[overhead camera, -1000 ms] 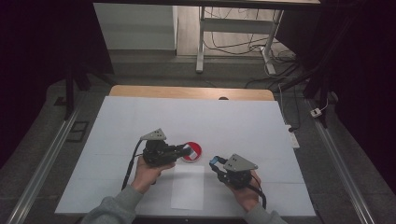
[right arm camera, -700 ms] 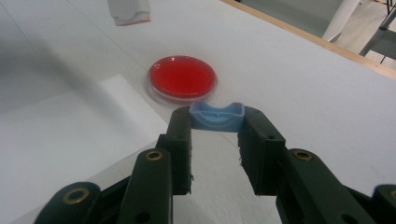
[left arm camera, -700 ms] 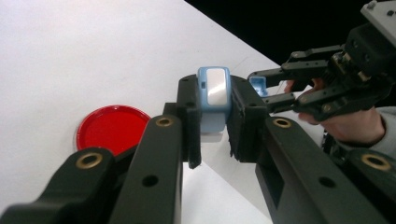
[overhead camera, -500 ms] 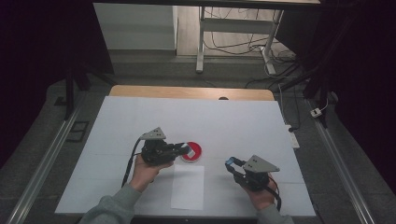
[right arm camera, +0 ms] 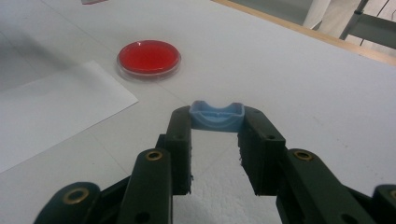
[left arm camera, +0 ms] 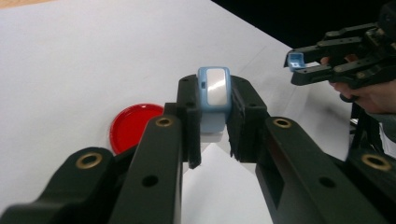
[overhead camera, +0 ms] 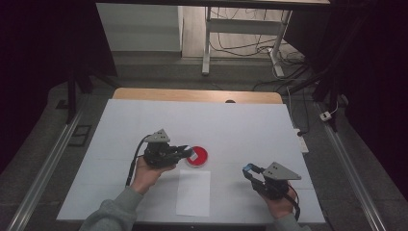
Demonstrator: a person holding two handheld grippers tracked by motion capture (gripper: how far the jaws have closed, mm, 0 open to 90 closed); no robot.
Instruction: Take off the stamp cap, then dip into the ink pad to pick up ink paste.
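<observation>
Now, left gripper (left arm camera: 214,128): closed on a blue-and-white block (left arm camera: 214,95), gripped between the jaw tips, just beside the red dish (overhead camera: 197,156).
Right gripper (right arm camera: 215,135): closed on a blue curved piece (right arm camera: 217,115), pinched at the jaw tips above the white table (overhead camera: 240,125).
Paper sheet (overhead camera: 193,191): laid flat between both hands, just below the dish.
Separation: grippers are held well apart.

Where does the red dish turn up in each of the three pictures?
High view: the red dish sits mid-table, just right of the left tool's tips and above the paper sheet.
Left gripper view: the dish is at left centre, partly behind the left jaw.
Right gripper view: the dish lies upper left, beyond the jaws.
Shared landmark: the paper sheet, lying close beside the dish.
</observation>
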